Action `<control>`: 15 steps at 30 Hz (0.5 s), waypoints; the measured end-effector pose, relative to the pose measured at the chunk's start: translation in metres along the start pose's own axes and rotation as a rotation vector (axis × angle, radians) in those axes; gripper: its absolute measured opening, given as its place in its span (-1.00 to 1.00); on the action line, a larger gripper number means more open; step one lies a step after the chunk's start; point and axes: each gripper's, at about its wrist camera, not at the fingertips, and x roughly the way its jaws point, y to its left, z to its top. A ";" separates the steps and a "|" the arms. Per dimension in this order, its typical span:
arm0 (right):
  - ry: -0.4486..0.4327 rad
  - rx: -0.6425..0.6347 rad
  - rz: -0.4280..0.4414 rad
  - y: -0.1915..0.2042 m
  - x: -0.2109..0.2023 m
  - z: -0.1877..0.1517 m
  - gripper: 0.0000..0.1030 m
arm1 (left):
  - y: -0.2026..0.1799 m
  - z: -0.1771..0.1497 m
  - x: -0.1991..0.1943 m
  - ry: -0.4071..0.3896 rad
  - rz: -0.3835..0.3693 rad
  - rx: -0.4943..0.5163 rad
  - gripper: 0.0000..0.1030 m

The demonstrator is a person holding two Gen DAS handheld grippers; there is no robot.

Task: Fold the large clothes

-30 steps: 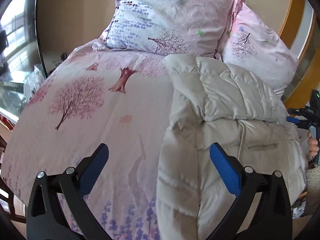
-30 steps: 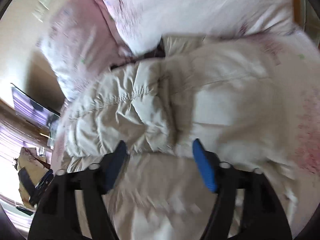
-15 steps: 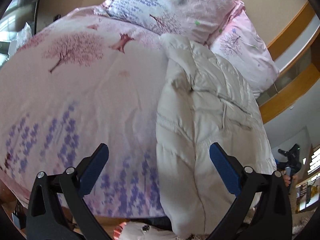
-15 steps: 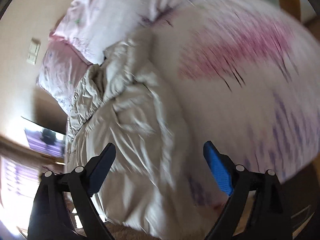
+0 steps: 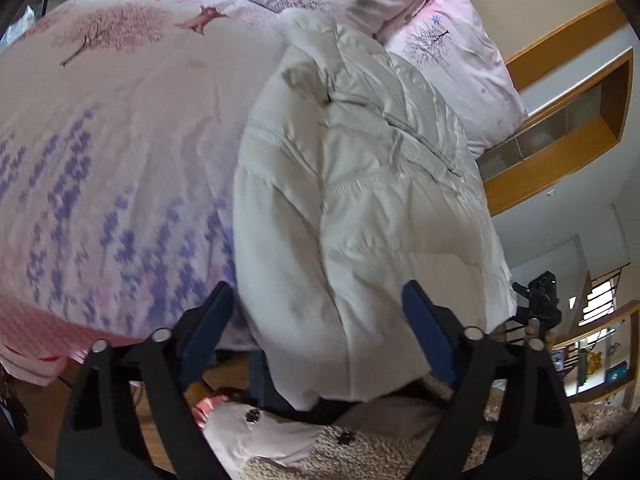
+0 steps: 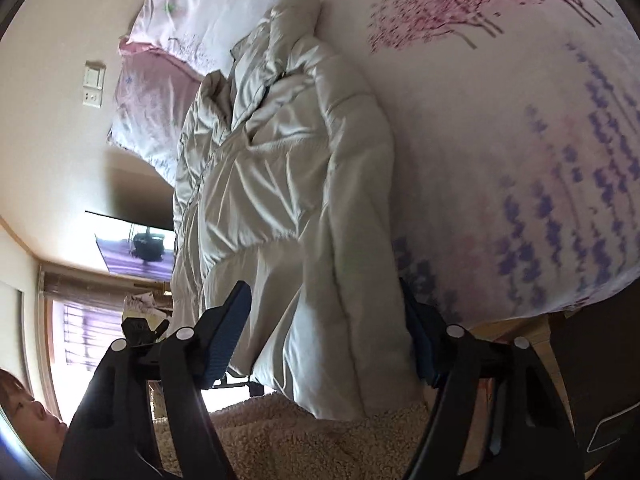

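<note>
- The cream puffer jacket (image 5: 360, 184) lies folded lengthwise along one side of my bed, on the pink tree-print duvet (image 5: 120, 140), its hem hanging over the foot edge and its collar near the pillows (image 5: 452, 52).
- My left gripper (image 5: 320, 332) is spread wide around the hem, gripping nothing.
- My right gripper (image 6: 328, 344) is equally wide, straddling the same end; contact unclear.

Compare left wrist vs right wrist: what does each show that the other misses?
Only left wrist: the wooden wall shelf and stair railing at right.
Only right wrist: the wall switch plate, the wall-mounted TV, the window blinds, and the person's face.
Both: the cream puffer jacket on the floral duvet, pillows behind it, and each gripper's blue-padded jaws spread open around the jacket's near end.
</note>
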 end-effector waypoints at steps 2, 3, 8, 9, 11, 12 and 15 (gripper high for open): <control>0.001 0.000 0.009 0.000 0.001 -0.002 0.39 | 0.000 -0.003 0.001 0.009 -0.012 -0.014 0.46; 0.000 0.001 0.011 -0.001 0.000 -0.003 0.38 | 0.000 -0.005 0.001 0.016 -0.024 -0.025 0.42; 0.000 0.008 0.032 -0.003 -0.002 -0.012 0.37 | 0.001 -0.012 0.001 0.029 -0.064 -0.063 0.34; 0.005 0.008 0.034 -0.003 -0.001 -0.014 0.37 | 0.000 -0.014 0.002 0.029 -0.068 -0.068 0.34; 0.007 -0.001 0.029 -0.001 -0.001 -0.017 0.37 | -0.001 -0.014 0.004 0.031 -0.085 -0.083 0.31; 0.009 -0.001 0.029 0.000 0.000 -0.018 0.37 | -0.001 -0.016 0.005 0.032 -0.092 -0.090 0.26; 0.009 -0.006 0.024 0.001 0.001 -0.020 0.37 | -0.004 -0.017 0.007 0.027 -0.067 -0.090 0.03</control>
